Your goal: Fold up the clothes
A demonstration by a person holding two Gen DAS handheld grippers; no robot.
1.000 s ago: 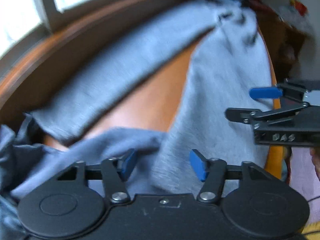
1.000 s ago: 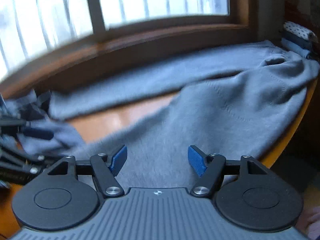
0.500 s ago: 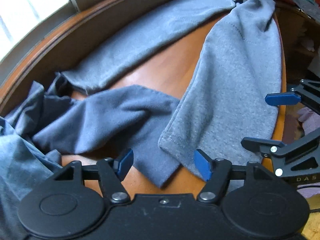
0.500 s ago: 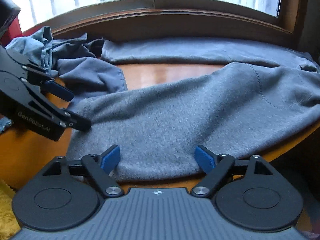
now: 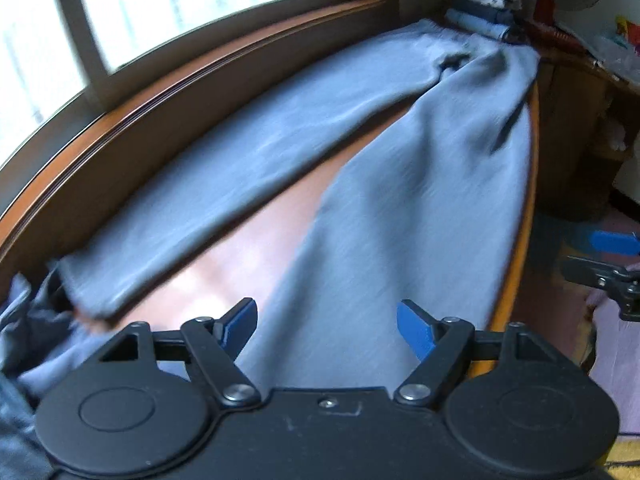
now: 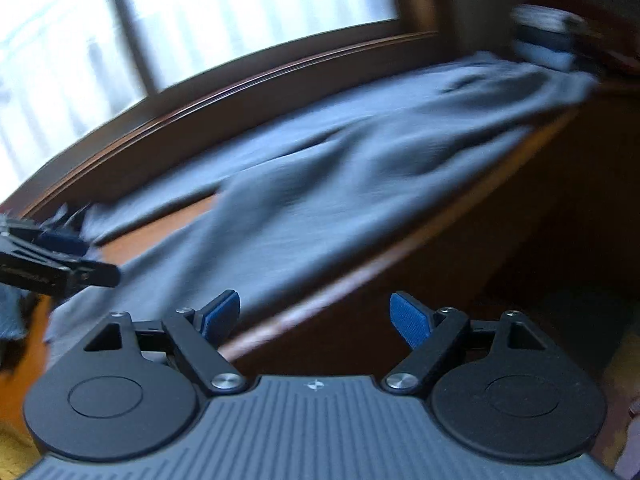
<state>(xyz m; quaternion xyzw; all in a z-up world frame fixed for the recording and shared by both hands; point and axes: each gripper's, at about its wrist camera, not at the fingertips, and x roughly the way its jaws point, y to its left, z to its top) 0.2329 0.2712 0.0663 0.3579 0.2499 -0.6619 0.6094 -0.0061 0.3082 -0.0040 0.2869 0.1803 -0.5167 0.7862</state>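
Note:
Grey sweatpants (image 5: 420,184) lie spread on the wooden table (image 5: 248,248), two legs forming a V that joins at the far right. My left gripper (image 5: 326,330) is open and empty, hovering over the near leg's cuff end. My right gripper (image 6: 314,318) is open and empty, over the table's front edge beside the near leg (image 6: 320,200). The right gripper shows at the right edge of the left wrist view (image 5: 612,264), and the left gripper at the left of the right wrist view (image 6: 60,264). Both views are motion-blurred.
A darker blue-grey garment (image 5: 24,320) is bunched at the table's left end. A window (image 5: 160,12) with a wooden sill runs along the back. Folded clothes (image 5: 480,8) are stacked at the far right. The table's front edge (image 6: 360,272) drops to the floor.
Both grippers have swung and tilted toward the right along the sweatpants; the views went from sharp to blurred. Both stay open and empty. The pants have not visibly shifted.

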